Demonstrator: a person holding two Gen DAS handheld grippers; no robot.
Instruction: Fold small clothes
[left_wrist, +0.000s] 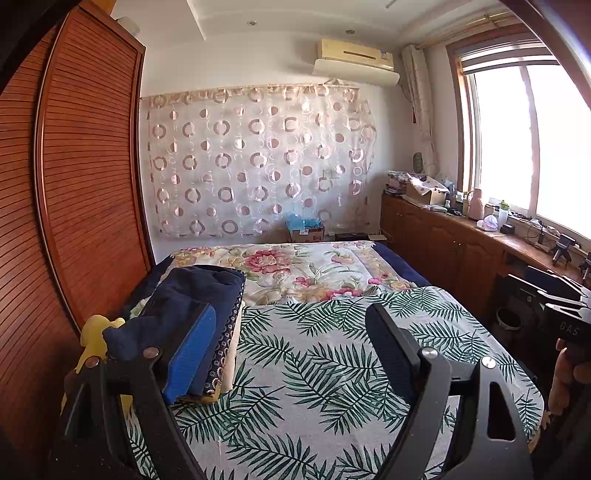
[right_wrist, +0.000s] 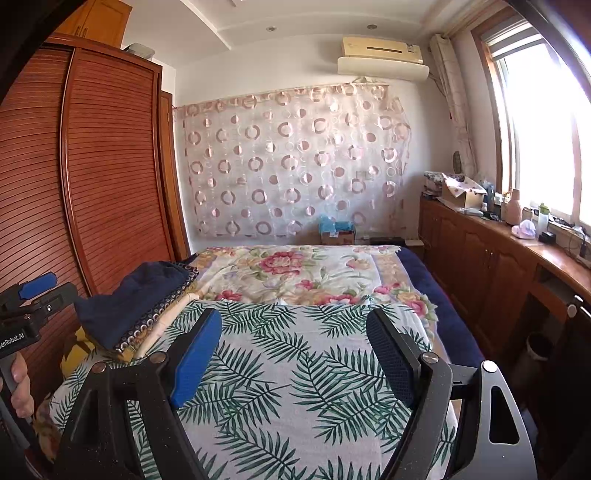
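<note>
A: L gripper — what's it doing?
B: Hovering over the bed, fingers spread wide, gripping nothing.
A: R gripper?
B: Same, fingers gaping, nothing between.
A: Clothes?
B: Folded stack is sitting at the bed's left edge, navy piece lying on top.

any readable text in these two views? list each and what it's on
"DAS": on the black body of the right gripper, cut off at the frame edge.
"enRobot.AI": on the black body of the left gripper, first letters cut off.
Stickers on the air conditioner and the cardboard box: too small to read.
</note>
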